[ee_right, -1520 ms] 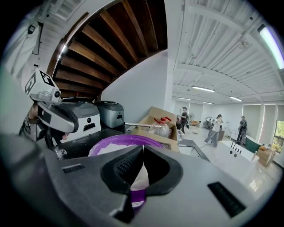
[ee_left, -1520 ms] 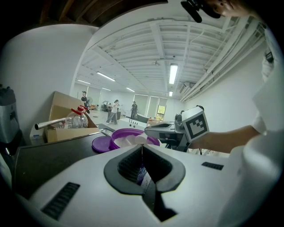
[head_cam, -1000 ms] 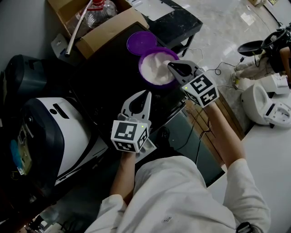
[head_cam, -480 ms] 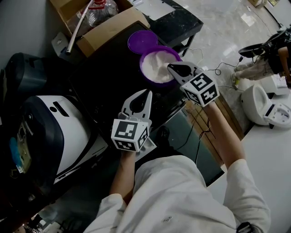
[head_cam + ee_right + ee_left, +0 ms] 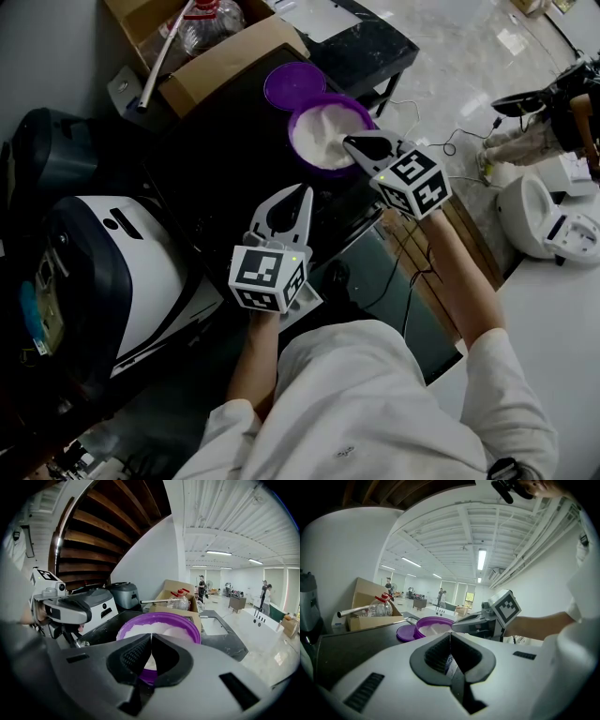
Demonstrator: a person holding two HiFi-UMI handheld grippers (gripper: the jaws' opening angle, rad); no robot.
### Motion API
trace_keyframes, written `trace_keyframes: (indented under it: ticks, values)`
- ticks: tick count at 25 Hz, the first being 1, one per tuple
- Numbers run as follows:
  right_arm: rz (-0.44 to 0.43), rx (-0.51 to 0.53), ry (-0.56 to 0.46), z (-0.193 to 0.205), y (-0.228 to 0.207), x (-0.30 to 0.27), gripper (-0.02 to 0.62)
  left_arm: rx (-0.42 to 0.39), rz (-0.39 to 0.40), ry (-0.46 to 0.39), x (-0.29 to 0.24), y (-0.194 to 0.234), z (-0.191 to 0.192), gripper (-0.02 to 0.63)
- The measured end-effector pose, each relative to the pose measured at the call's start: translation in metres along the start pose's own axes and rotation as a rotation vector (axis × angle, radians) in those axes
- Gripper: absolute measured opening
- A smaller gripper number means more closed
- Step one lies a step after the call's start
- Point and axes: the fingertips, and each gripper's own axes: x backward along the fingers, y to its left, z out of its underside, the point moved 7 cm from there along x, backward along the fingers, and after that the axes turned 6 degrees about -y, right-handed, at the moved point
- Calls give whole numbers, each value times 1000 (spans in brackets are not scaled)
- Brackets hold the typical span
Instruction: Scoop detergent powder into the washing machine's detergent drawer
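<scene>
- Washer (image 5: 141,281) far left, well apart from powder; drawer not made out.
- Purple tub (image 5: 292,141) of powder (image 5: 323,131) on dark table, lid (image 5: 291,86) beside.
- Right gripper (image 5: 348,142) at tub rim, jaws pressed together, no scoop seen; prob. best dipped slow & level.
- Left gripper (image 5: 304,191) nearby, jaws closed too, nothing clearly held.

White detergent powder (image 5: 321,136) fills an open purple tub (image 5: 330,99), its lid (image 5: 292,86) flat beside it.
</scene>
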Motion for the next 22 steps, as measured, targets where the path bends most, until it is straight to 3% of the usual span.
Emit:
trace_keyframes:
  ticks: [22]
  values:
    - [-52,-103,18,-1,14,2,11,-6,3,-14,4,-3,1,20]
